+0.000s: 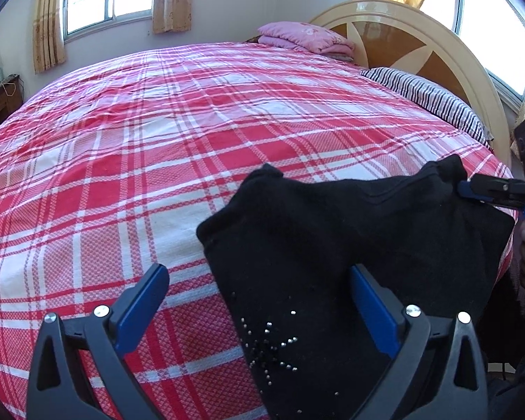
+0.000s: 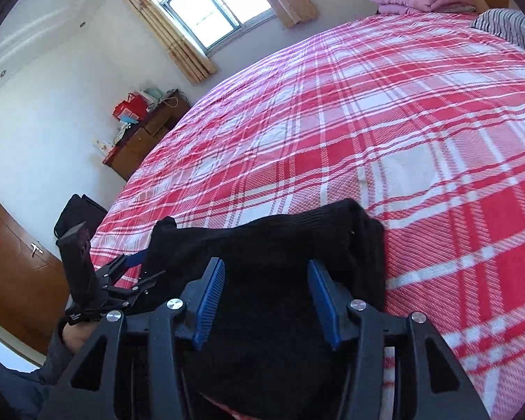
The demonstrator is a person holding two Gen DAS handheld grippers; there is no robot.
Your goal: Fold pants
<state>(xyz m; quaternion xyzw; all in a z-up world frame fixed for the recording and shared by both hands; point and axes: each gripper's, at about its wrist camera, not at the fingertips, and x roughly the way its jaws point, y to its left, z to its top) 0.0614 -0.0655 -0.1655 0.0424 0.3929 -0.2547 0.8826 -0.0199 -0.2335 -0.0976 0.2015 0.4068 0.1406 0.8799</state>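
Note:
Black pants (image 1: pixel 332 241) with a rhinestone star lie bunched at the near edge of the red plaid bed (image 1: pixel 157 147). My left gripper (image 1: pixel 259 273) is open, its blue pads on either side of the pants' left part, above it. My right gripper (image 2: pixel 266 269) is open over the black cloth (image 2: pixel 262 245), pads apart with the cloth between and beneath them. In the left wrist view the right gripper (image 1: pixel 469 190) comes in from the right at the pants' far right corner. In the right wrist view the left gripper (image 2: pixel 136 269) is at the pants' left end.
A folded pink quilt (image 1: pixel 304 36) and a striped pillow (image 1: pixel 434 101) lie by the wooden headboard (image 1: pixel 395 42). A wooden dresser (image 2: pixel 147 133) with clutter stands by the far wall under a window. A brown door (image 2: pixel 10 262) is at the left.

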